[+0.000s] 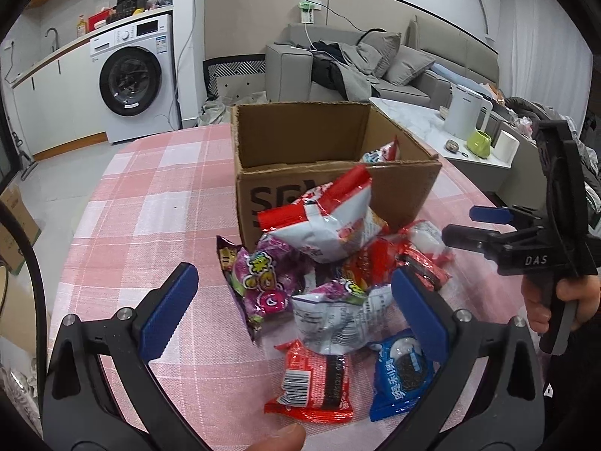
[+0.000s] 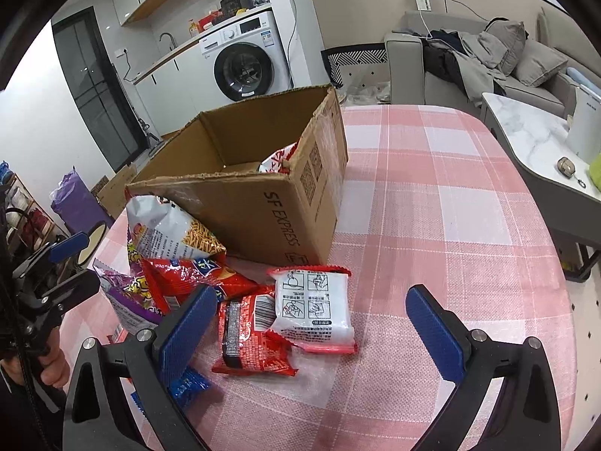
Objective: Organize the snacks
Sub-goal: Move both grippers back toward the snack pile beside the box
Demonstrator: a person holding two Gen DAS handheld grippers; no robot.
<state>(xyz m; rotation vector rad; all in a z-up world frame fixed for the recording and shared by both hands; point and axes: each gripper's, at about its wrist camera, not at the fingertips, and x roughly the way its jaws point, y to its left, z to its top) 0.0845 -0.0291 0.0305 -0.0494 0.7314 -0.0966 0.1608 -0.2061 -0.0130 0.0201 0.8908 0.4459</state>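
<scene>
Blue-padded fingers of my left tongs [image 1: 296, 308] are standing wide apart, pinching nothing, hovering low over the heap of snack packets on the pink checked tablecloth [image 1: 150, 195]. Between them I am seeing a silver-backed packet [image 1: 330, 319] and a purple candy bag [image 1: 263, 282] to its left; nearer the camera a red packet with a barcode [image 1: 311, 383] and a blue cookie packet [image 1: 402, 376] are lying flat on the cloth. A fingertip [image 1: 278, 438] is showing at the bottom edge of that view.

My right tongs [image 2: 311, 327] are also spread wide and gripping nothing — the gap is framing a shiny red packet [image 2: 255, 342] and a white packet with printed diagrams [image 2: 315, 308], which is overlapping the red one's right edge. In the left wrist view these tongs [image 1: 460, 227] are sitting at the right side of the heap, with a hand [image 1: 563, 297] on the handle.

Beyond the tongs, a large red-and-white bag [image 1: 326, 218] is leaning on top of the heap, against the front of the cardboard box [image 1: 330, 139]. From the right wrist its back is showing, printed with thin fried sticks [image 2: 169, 229]. Below it a red crumpled bag [image 2: 188, 278] is lying on the purple one.

The box is standing open on the table just behind the heap — one red-and-white packet [image 1: 381, 152] is already sitting inside, against the right wall.
</scene>
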